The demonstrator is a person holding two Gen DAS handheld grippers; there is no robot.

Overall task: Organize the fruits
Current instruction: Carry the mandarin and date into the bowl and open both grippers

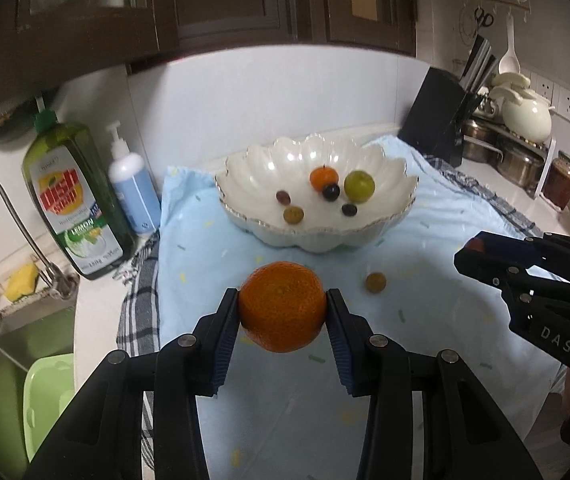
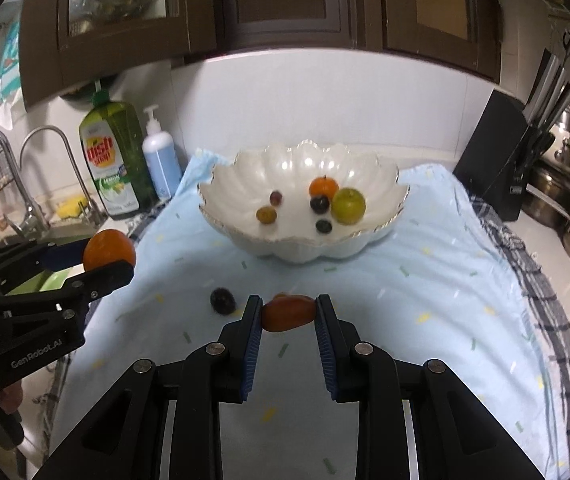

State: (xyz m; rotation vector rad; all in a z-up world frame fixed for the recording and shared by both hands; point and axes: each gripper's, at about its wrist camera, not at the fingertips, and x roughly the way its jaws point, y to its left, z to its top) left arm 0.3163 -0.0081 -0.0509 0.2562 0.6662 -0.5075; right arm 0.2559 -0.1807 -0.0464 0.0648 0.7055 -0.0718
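Fruits split three ways: six already in the scalloped white bowl [image 1: 317, 216], two in grippers, two loose on the light blue cloth [image 2: 425, 300] over the tabletop. Left gripper [image 1: 283, 306] is clamped on a big orange [image 1: 282, 306], pads on its two sides, held clear above the cloth just in front of the bowl. Right gripper [image 2: 289, 313] is closed narrow on a small oblong red fruit [image 2: 288, 313], likely a cherry tomato, also off the cloth. Loose ones: a dark grape [image 2: 222, 300] near the right gripper, a small brownish-yellow fruit [image 1: 376, 282] between orange and bowl.

Step in hand, as judged: carry both to the bowl. Do it well:
- clear the raised wavy rim before moving in
- release low over a bare patch of bowl, so nothing rolls or knocks the fruit inside
- keep the squeeze on the red fruit light, it looks soft
- stagger the grippers at the bowl so they don't collide.
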